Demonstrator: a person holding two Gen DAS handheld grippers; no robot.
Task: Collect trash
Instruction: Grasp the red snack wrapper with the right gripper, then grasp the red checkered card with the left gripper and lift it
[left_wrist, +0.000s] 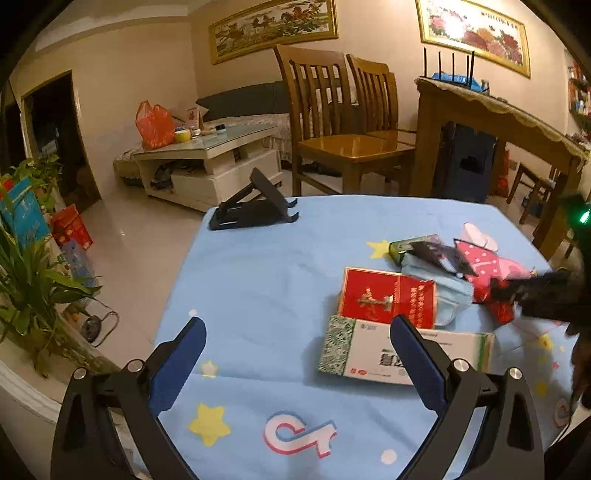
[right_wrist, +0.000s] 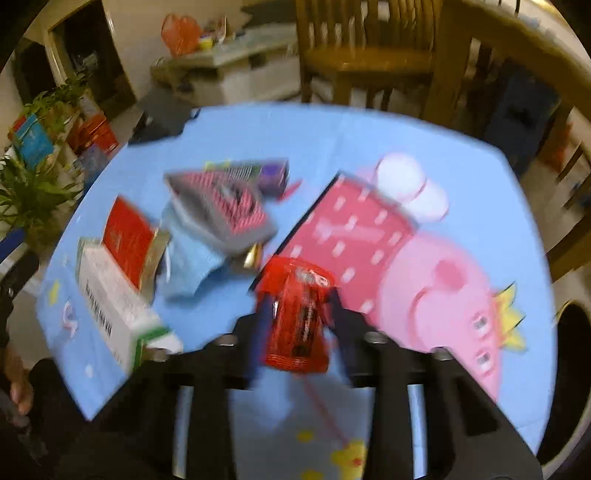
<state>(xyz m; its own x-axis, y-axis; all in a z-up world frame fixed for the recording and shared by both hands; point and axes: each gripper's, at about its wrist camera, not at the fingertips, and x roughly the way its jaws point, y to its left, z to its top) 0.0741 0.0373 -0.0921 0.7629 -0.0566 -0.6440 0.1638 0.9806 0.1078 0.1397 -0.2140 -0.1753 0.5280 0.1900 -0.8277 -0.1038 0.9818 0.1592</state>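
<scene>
Motion blur smears the whole right wrist view, leaving print on the crumpled red foil wrapper (right_wrist: 295, 325) unreadable. In the left wrist view, the white-and-green cardboard box (left_wrist: 373, 354) is partly hidden behind a blue-padded finger (left_wrist: 421, 365); the right gripper (left_wrist: 517, 291) is blurred.

Red wrapper (right_wrist: 295, 325) sits pinched between the fingers (right_wrist: 263, 325) (crumpled, blurred), boxes (left_wrist: 388, 297) scattered beside.
</scene>
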